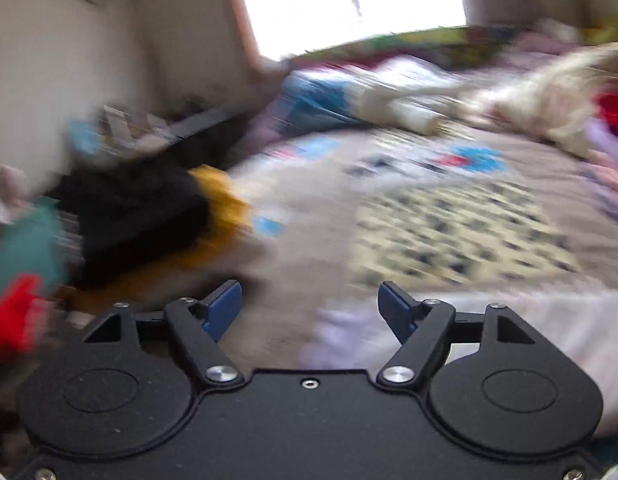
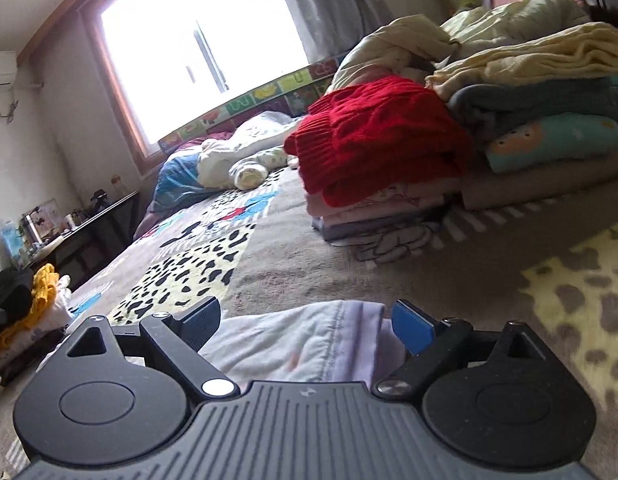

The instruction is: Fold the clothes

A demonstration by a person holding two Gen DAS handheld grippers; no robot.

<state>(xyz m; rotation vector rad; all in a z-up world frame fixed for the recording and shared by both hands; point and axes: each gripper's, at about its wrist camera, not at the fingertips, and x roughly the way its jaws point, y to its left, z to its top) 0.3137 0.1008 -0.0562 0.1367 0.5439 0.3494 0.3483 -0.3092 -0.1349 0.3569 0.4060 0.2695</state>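
Note:
A pale white and lilac garment (image 2: 309,344) lies on the patterned bed blanket (image 2: 293,256). In the right wrist view it sits between and just below the spread fingers of my right gripper (image 2: 307,316), which is open; I cannot tell whether it touches the cloth. In the blurred left wrist view the same garment (image 1: 349,336) lies just ahead and to the right of my left gripper (image 1: 309,300), which is open and empty above the blanket (image 1: 449,232).
A stack of folded clothes topped by a red sweater (image 2: 373,144) stands on the bed to the right, with cream bedding (image 2: 521,60) behind. A black and yellow clothes pile (image 1: 149,208) lies at the left edge. A dark side table (image 2: 85,228) stands by the wall.

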